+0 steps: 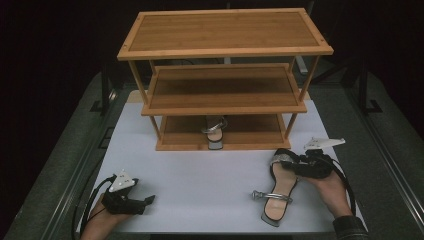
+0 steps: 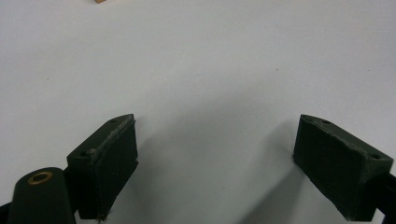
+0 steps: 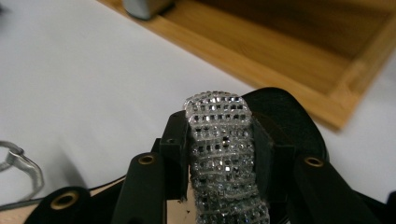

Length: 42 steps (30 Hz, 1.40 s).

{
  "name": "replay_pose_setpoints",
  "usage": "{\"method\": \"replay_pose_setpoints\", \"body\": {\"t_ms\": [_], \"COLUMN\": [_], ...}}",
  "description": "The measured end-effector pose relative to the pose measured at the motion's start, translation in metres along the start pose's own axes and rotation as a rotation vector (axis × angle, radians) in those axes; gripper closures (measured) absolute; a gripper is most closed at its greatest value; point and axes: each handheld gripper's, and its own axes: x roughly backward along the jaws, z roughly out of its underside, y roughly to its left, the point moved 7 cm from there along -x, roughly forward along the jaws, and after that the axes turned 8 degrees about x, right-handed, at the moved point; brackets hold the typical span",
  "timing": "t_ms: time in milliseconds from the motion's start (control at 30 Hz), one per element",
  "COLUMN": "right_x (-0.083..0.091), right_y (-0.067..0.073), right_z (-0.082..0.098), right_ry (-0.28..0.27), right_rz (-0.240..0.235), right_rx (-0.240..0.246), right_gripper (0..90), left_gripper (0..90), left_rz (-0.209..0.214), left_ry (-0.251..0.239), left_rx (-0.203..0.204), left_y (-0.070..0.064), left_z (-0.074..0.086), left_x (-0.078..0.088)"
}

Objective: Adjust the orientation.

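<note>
Right gripper (image 3: 219,154) pinches sandal's (image 1: 280,187) rhinestone strap (image 3: 222,140), hiding it.

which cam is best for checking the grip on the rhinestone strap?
The right gripper view: the right gripper has its jaws clamped on either side of the rhinestone strap, seen close up. The high view shows the strap small, partly hidden by the gripper. The left gripper view looks at bare table.
</note>
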Motion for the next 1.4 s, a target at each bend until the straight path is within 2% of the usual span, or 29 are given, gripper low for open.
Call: {"method": "replay_pose_setpoints", "body": {"t_ms": [200,367,733,933,1100,1233,1400], "right_x": [-0.003,-0.018,-0.066,-0.092,-0.116,-0.131,-0.130], "right_y": [0.018,0.037,0.075,0.092,0.106,0.112,0.104], "right_z": [-0.026,-0.047,-0.077,-0.087,-0.092,-0.091,-0.089], "right_ry": [-0.076,-0.100,-0.083,-0.062,-0.036,-0.024,-0.010], "right_rz": [-0.074,-0.137,-0.270,-0.328,-0.397,-0.407,-0.383], "right_rx": [0.045,0.104,0.187,0.220,0.257,0.273,0.232], "right_gripper": [61.2,61.1,60.9,60.1,59.0,56.5,49.0], "left_gripper": [12.8,12.8,12.8,12.8,12.8,12.8,12.8], "left_rz": [0.000,0.001,0.002,0.002,0.002,0.002,0.002], "left_ry": [0.000,0.001,0.001,0.002,0.001,0.002,0.001], "left_rx": [0.000,0.000,0.000,0.000,0.000,0.000,0.001], "left_y": [0.000,0.000,0.000,0.000,0.000,0.000,0.000], "left_z": [0.000,0.000,0.000,0.000,0.000,0.000,0.000], "left_x": [0.000,0.000,0.000,0.000,0.000,0.000,0.000]}}
